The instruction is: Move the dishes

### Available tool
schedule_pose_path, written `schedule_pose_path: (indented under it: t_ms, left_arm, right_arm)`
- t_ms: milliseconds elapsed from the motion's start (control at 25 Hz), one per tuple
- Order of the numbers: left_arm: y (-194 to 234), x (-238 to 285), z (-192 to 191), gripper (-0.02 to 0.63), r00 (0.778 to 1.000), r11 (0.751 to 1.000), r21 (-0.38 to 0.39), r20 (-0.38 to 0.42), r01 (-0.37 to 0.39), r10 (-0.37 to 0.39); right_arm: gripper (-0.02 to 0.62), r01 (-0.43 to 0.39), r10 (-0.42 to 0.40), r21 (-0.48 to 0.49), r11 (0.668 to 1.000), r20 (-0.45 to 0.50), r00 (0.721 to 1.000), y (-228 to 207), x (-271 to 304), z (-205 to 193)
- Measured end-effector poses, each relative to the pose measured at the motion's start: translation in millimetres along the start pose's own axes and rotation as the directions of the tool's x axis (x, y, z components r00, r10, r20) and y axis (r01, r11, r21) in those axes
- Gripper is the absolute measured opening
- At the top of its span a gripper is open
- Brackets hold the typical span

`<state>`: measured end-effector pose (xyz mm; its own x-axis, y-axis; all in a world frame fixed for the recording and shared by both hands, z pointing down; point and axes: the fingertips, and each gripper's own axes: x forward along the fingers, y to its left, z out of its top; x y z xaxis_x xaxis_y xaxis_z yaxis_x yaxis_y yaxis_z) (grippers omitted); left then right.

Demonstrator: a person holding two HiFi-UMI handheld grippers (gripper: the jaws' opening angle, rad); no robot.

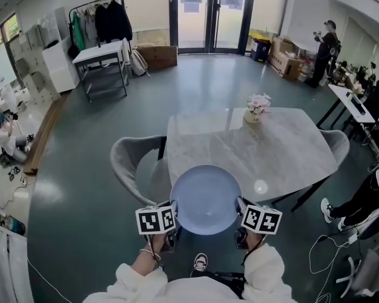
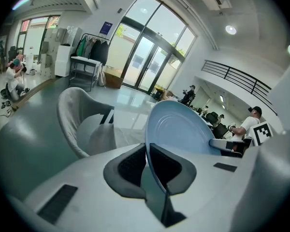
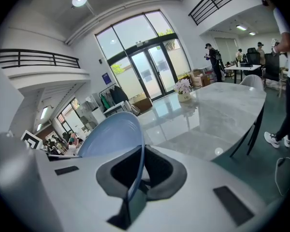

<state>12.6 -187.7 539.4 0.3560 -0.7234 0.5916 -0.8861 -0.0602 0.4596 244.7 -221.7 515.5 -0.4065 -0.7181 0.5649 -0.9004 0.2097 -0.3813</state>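
A pale blue plate [image 1: 206, 199] is held level in the air over the near edge of the grey marble table [image 1: 284, 147]. My left gripper [image 1: 170, 222] is shut on the plate's left rim and my right gripper [image 1: 239, 216] is shut on its right rim. In the left gripper view the blue plate [image 2: 179, 129] stands edge-on between the dark pads [image 2: 130, 166]. The right gripper view shows the same plate [image 3: 111, 137] clamped in the jaws, with the table [image 3: 217, 115] beyond.
A vase of pink flowers [image 1: 257, 108] stands at the table's far edge. A grey chair [image 1: 134, 166] is at the table's left side, another chair [image 1: 338, 145] at its right. People stand and sit at the room's right side [image 1: 325, 49].
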Motion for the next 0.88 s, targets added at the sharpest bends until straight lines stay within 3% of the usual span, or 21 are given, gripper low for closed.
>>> schedule_pose_path:
  t_ms: [520, 880]
  left_arm:
    - [4.1, 25.3, 5.7, 0.023, 0.993, 0.992, -0.027, -0.012, -0.121, 0.121]
    - [38.9, 56.6, 9.1, 0.021, 0.991, 0.987, -0.093, -0.043, -0.128, 0.125]
  right_arm:
    - [0.069, -0.1, 0.098, -0.023, 0.995, -0.082, 0.992, -17.2, 51.0, 16.4]
    - [0.069, -0.073, 0.066, -0.042, 0.996, -0.145, 0.987, -14.3, 94.1, 12.9]
